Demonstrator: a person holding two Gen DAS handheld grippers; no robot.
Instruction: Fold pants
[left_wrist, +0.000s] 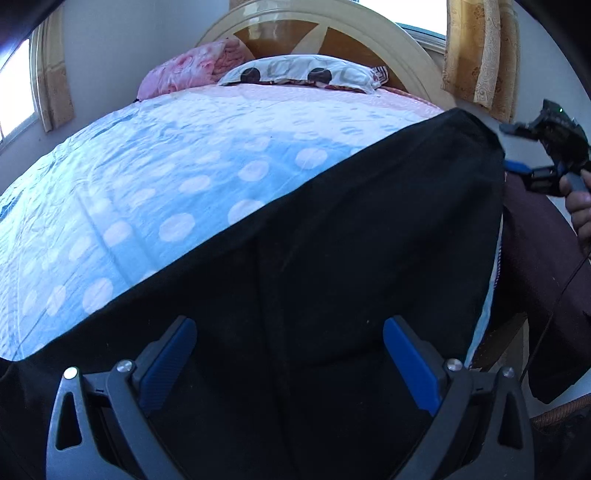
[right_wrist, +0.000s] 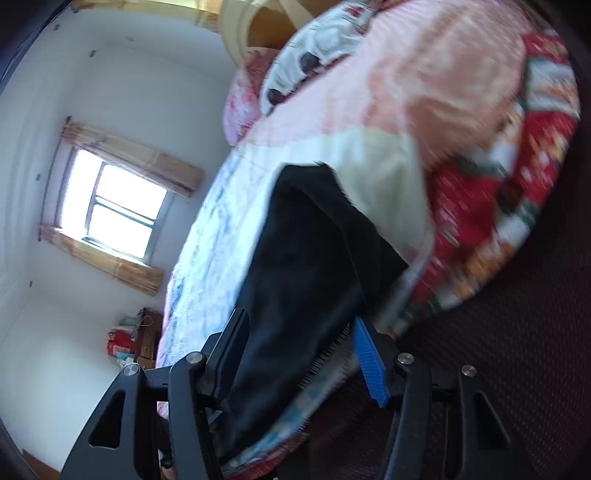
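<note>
Pants (left_wrist: 332, 240), black, spread across the lower right of the blue dotted bedspread (left_wrist: 147, 177).
Long axis runs lower left to upper right; left gripper (left_wrist: 290, 328) hovers spread right over the near end, right gripper (right_wrist: 301, 334) sits spread around the far edge, pinching nothing yet.

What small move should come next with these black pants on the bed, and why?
Probably lower the left tongs and pinch the pants beneath them: both pairs look open, nothing is held, and the right tongs already straddle the other end, so a fold needs a grip first.
</note>
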